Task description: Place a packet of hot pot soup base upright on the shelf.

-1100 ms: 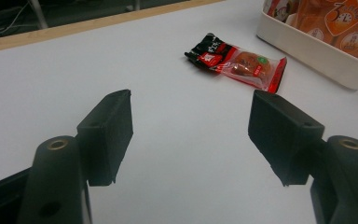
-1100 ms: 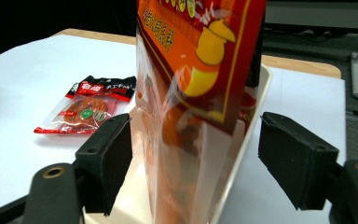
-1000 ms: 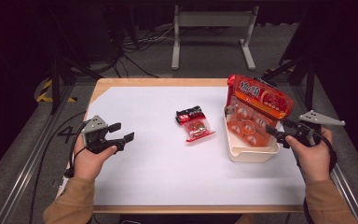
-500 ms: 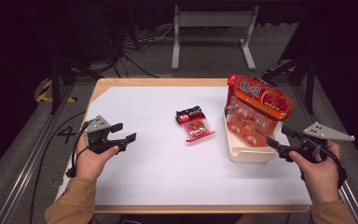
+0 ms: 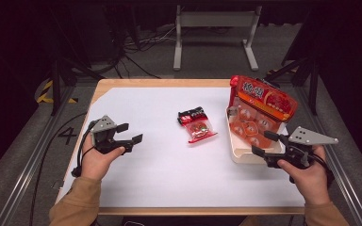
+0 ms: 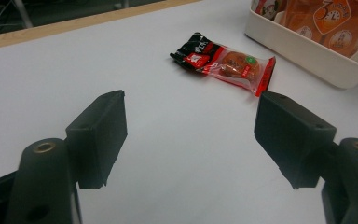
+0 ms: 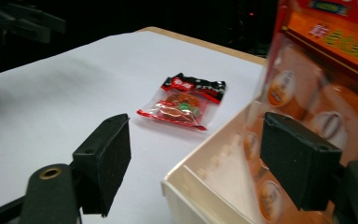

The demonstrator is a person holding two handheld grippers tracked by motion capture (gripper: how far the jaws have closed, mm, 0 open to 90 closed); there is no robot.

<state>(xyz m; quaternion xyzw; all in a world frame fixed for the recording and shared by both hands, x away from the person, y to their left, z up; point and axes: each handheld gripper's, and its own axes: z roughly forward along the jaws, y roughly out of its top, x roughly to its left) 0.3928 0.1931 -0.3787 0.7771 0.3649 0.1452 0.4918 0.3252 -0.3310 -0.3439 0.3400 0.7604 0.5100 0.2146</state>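
from the high view we see the left gripper over the bare left part of the white table, well apart from the red and black snack packet lying flat near the middle, and the right gripper at the near right corner of the cream tray, which holds a big orange bag of packed sweets leaning upright. the left gripper view gives us what the high view cannot: its 2 black jaws stand wide with only white tabletop between them, having just been opening a little further, and the packet lies ahead, a clear window showing something orange with a green spot. the tray's wall is cut off at the top right there. the right gripper view shows its jaws wide too, holding nothing, with the tray's near corner and the orange bag close and blurred, so the print on the bag is hard to read; the packet lies beyond on the table. we cannot tell how many sweets the bag holds.
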